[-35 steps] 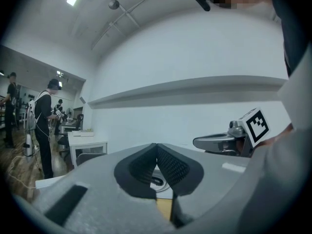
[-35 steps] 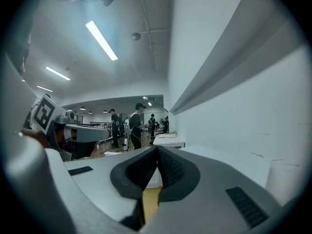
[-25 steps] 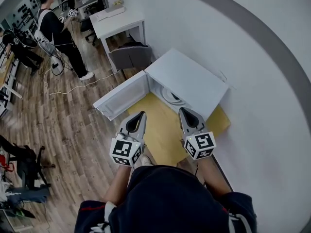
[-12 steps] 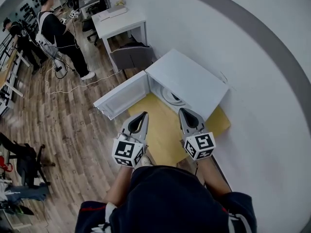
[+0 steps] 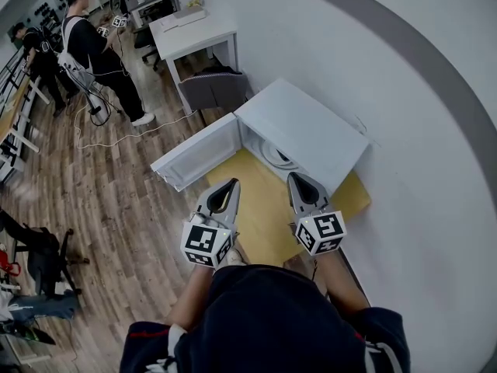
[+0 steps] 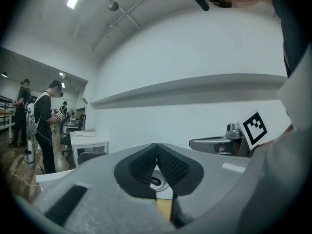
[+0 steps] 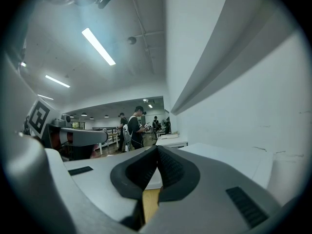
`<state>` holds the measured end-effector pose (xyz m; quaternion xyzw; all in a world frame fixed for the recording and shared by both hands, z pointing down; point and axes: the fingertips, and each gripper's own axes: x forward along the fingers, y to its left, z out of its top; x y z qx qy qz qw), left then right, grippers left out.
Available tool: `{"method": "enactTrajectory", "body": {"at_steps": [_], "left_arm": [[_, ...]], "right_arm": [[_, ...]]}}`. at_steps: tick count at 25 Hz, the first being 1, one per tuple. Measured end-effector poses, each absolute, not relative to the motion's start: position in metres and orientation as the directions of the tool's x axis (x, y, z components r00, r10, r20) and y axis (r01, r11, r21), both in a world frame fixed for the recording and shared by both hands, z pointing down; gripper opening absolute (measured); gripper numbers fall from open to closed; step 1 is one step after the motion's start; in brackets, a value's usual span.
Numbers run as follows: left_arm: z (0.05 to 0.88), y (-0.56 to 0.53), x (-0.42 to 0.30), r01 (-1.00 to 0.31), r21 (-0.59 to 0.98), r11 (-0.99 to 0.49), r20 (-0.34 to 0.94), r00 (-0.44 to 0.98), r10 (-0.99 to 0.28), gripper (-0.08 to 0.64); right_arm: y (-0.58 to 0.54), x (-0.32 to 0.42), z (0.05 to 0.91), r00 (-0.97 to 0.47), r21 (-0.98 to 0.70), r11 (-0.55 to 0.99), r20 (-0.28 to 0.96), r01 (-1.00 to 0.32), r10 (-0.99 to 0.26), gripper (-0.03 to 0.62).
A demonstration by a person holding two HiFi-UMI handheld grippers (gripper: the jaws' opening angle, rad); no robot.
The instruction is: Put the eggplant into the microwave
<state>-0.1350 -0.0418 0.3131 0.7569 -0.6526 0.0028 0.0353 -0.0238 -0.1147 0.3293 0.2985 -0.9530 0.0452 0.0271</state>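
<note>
A white microwave (image 5: 303, 130) stands on a yellow wooden tabletop (image 5: 252, 212) with its door (image 5: 196, 154) swung open to the left. A round glass turntable (image 5: 276, 155) shows inside. No eggplant is in any view. My left gripper (image 5: 233, 183) hovers over the tabletop in front of the open cavity, jaws shut and empty. My right gripper (image 5: 297, 178) is level beside it, also shut and empty. In the left gripper view the pads meet at the left gripper (image 6: 156, 146) tip. In the right gripper view the right gripper (image 7: 157, 148) pads also meet.
A white wall runs along the right. Behind the microwave stand a grey chair (image 5: 213, 90) and a white desk (image 5: 194, 31). People (image 5: 97, 49) stand on the wooden floor at the far left, with a cable (image 5: 116, 140) across it. More gear sits at the lower left.
Both grippers stay where they were, shut. Only the people in the background have shifted a little.
</note>
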Motion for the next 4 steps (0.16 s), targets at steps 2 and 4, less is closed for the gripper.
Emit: {"method": "enactTrajectory", "body": {"at_steps": [2,4], "left_arm": [[0.3116,-0.0443,-0.1359,-0.988,0.053,-0.145,0.051,0.148,-0.988,0.017],[0.3123,-0.0481,-0.1370,-0.988,0.056,-0.145,0.051,0.148,-0.988,0.017]], "right_arm": [[-0.1170,-0.0243,0.3286,-0.819,-0.068,0.817,0.082,-0.573,-0.568,0.012],[-0.1205,-0.0251,0.3304,-0.818,-0.066,0.816,0.085,-0.575,-0.569,0.012]]}}
